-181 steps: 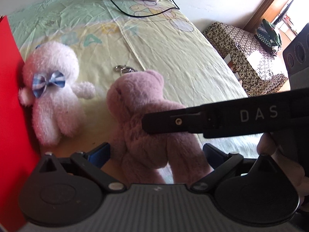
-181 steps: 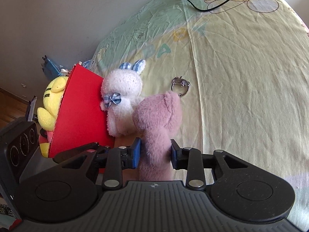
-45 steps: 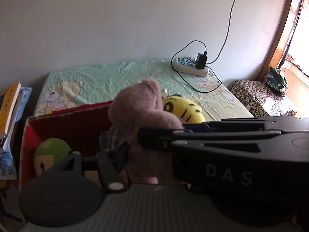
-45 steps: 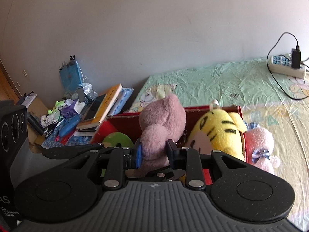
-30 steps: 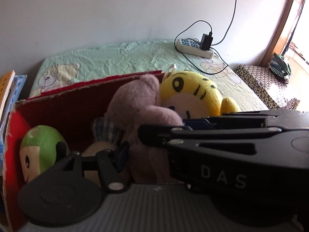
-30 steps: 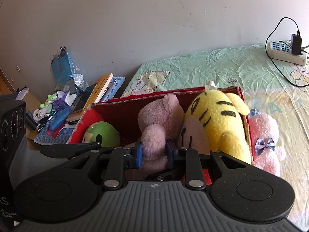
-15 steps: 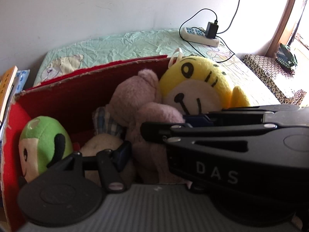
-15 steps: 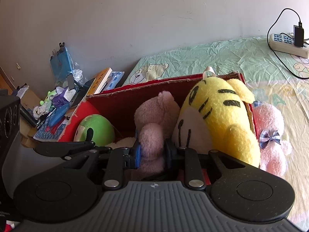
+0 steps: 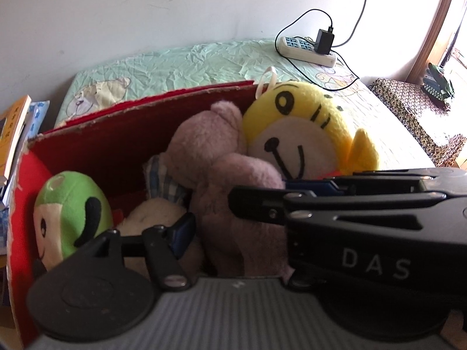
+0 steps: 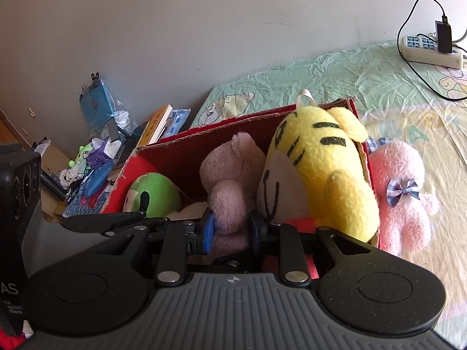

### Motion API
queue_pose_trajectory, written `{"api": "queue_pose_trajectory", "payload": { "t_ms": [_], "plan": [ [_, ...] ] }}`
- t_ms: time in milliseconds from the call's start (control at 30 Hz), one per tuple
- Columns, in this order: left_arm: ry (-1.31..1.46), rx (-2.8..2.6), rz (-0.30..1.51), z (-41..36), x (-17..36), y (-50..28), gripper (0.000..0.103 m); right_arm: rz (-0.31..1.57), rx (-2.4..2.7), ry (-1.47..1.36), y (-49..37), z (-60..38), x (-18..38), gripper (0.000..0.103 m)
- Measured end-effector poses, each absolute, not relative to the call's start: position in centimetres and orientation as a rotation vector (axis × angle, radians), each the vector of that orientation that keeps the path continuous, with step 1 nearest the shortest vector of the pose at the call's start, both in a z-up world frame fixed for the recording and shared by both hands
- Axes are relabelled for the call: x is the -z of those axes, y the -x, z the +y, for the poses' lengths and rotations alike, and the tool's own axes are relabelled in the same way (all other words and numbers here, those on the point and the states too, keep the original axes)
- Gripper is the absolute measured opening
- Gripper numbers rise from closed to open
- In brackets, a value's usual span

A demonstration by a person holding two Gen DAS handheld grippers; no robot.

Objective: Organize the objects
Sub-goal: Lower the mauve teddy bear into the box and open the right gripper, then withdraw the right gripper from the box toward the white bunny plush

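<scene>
The bed (image 10: pixel 364 87) with its pale green printed sheet carries the red cardboard box (image 10: pixel 186 151), which serves here as the landmark. Inside the box, against its right-hand wall, leans the yellow tiger plush (image 10: pixel 321 163), the biggest toy, its face turned toward the box's middle. Just left of the tiger, in the middle of the box, sits the mauve bear (image 10: pixel 230 175), touching the tiger. Outside the box, just beyond its right wall, lies the pink bunny (image 10: pixel 400 183) with a checked bow. At the box's left end is the green plush head (image 10: pixel 154 189), and between it and the bear a cream plush (image 9: pixel 154 213) rests low in the box.

The right gripper (image 10: pixel 230 227) reaches into the box from the near side, its jaws pinching the mauve bear's lower body. The left gripper (image 9: pixel 230 224) sits beside it; its jaws have just been opening, the bear between them, with one blue pad (image 9: pixel 182 232) clear of the fur.

Beyond the box, a white power strip (image 9: pixel 303 48) lies on the bed.
</scene>
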State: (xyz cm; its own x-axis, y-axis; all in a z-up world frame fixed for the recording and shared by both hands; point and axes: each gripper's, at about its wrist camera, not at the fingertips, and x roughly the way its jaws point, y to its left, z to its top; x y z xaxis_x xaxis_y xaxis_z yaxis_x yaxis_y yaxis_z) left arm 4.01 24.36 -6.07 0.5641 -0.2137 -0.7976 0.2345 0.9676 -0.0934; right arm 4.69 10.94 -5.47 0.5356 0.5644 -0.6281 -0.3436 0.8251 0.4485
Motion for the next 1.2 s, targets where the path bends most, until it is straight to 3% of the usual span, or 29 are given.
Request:
{"api": "queue_pose_trajectory", "payload": {
  "t_ms": [400, 567, 1200],
  "plan": [
    [-0.039, 0.215, 0.93, 23.8, 5.1, -2.7, 0.076, 0.843, -0.521, -0.263, -3.7, 10.5, 4.8, 0.026],
    [-0.066, 0.181, 0.907, 23.3, 4.5, -1.6, 0.09, 0.821, -0.512, -0.247, -2.8, 10.2, 4.4, 0.026],
    [-0.105, 0.093, 0.924, 22.6, 3.8, 0.2, 0.093, 0.747, -0.445, -0.237, -0.1, 9.4, 3.4, 0.03]
  ]
}}
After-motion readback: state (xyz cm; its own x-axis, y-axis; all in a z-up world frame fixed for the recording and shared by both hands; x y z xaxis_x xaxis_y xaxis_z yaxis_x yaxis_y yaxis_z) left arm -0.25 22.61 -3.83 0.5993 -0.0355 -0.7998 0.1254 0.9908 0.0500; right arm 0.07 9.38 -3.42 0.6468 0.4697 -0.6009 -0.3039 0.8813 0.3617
